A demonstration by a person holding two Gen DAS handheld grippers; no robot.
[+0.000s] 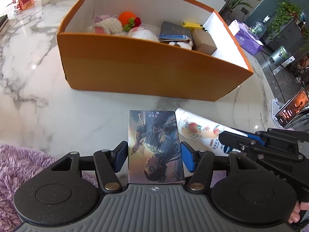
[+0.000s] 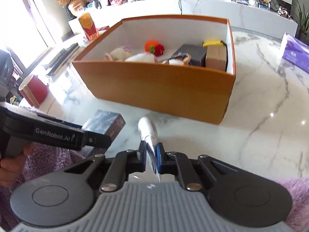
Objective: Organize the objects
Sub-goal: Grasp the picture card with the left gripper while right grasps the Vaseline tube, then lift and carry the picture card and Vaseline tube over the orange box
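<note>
My left gripper [image 1: 153, 154] is shut on a card box [image 1: 154, 145] with an illustrated cover, held just above the marble table [image 1: 58, 106]. The card box also shows in the right wrist view [image 2: 105, 123]. My right gripper [image 2: 150, 154] is shut on the flat end of a white tube [image 2: 147, 129] with a peach print. The white tube lies to the right of the card box in the left wrist view [image 1: 195, 129]. An open orange box [image 1: 154, 71] stands ahead of both grippers, also in the right wrist view [image 2: 160, 85]. It holds crocheted toys [image 1: 115, 24], a dark booklet [image 1: 174, 31] and a brown carton [image 1: 204, 41].
A purple tissue pack [image 2: 295, 53] lies at the table's right. A red carton [image 2: 88, 26] and a red cup [image 2: 33, 89] stand at the left. Purple fuzzy fabric [image 1: 17, 166] lies by the near edge. A tablet [image 1: 291, 110] stands beyond the table's right edge.
</note>
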